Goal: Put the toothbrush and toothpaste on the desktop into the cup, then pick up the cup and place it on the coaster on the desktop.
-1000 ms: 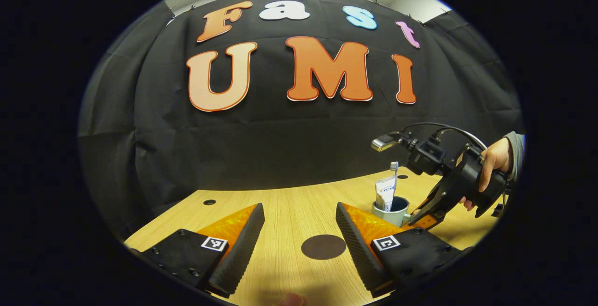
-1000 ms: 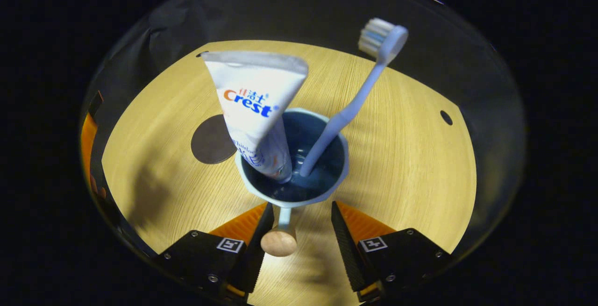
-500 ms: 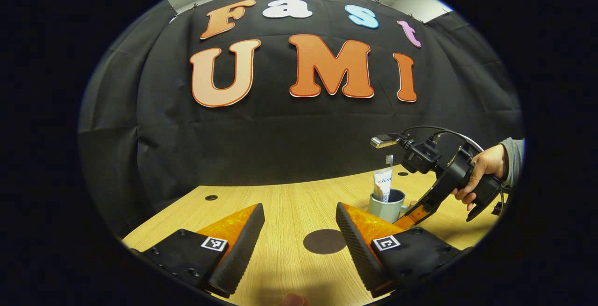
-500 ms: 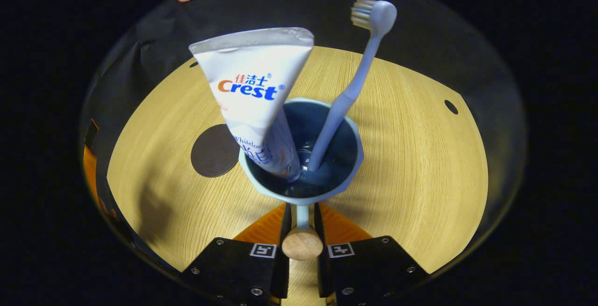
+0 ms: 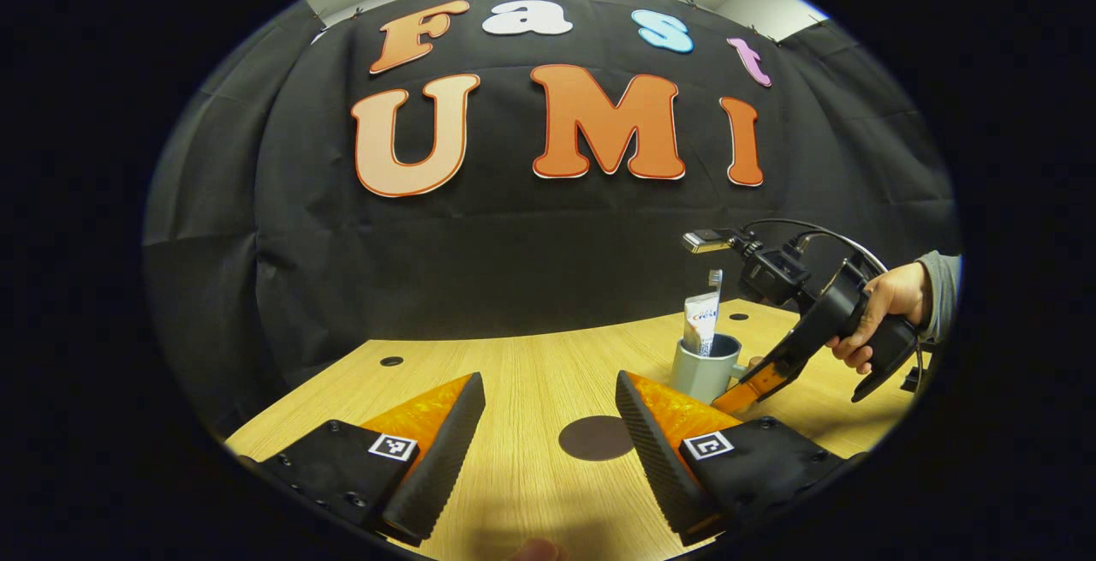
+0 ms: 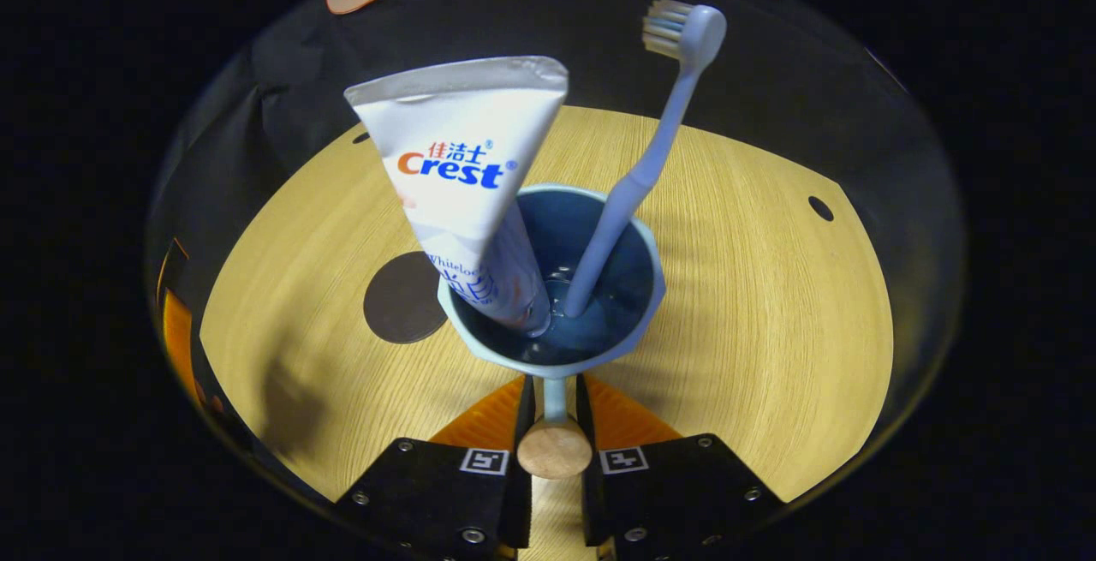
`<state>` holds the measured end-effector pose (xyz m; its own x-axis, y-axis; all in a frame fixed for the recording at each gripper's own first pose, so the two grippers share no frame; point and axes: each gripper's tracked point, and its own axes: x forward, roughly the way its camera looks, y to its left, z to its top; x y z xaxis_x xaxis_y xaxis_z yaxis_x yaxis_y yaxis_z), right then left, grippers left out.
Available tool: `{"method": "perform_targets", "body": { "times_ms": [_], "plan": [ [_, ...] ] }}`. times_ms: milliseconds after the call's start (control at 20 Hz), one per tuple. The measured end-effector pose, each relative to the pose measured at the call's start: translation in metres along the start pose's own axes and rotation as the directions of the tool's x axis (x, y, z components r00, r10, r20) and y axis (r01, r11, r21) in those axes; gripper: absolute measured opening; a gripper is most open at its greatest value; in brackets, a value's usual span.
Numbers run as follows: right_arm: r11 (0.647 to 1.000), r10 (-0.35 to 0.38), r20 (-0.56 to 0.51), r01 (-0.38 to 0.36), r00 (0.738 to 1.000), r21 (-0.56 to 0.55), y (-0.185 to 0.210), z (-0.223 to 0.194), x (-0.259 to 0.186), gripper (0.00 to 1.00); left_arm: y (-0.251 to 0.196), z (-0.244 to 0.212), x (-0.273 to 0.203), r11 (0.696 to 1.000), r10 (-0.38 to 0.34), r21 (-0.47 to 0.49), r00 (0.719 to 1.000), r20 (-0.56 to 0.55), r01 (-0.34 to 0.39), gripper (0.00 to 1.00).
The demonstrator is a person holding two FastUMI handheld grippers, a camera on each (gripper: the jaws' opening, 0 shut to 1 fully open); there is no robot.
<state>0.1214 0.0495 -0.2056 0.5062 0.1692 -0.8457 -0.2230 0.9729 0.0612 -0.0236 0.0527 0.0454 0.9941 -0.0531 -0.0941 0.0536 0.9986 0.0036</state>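
Your booth is lit evenly from overhead; both views are bright and sharp at the centre. The counter (image 6: 753, 304) takes soft shadows, one dark patch at lower left in the right gripper view. Fisheye bending curves its far edge, and detail dims toward each rim.

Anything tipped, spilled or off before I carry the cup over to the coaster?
Nothing stands out. The toothpaste and toothbrush lean inside the cup, nothing spilled on the desktop. The right gripper is shut on the cup's handle; the coaster lies bare beside the cup.
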Motion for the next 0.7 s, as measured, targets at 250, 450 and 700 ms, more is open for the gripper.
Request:
{"method": "perform_targets", "body": {
  "times_ms": [250, 450, 700],
  "plan": [
    [0.999, 0.021, 0.042, -0.020, 0.999, -0.030, 0.001, 0.007, -0.001, 0.24, 0.006, 0.003, -0.006, 1.000, 0.018, 0.010, 1.000, 0.013, -0.018, 0.97],
    [0.997, 0.010, 0.069, -0.005, 0.998, -0.079, 0.000, 0.012, -0.001, 0.24, 0.012, 0.007, -0.011, 1.000, 0.028, 0.002, 0.999, 0.019, -0.028, 0.97],
    [0.990, 0.034, 0.049, -0.026, 0.998, -0.142, 0.001, 0.013, 0.001, 0.24, 0.023, 0.006, -0.018, 0.999, 0.042, -0.005, 0.999, 0.018, -0.042, 0.97]
  ]
}}
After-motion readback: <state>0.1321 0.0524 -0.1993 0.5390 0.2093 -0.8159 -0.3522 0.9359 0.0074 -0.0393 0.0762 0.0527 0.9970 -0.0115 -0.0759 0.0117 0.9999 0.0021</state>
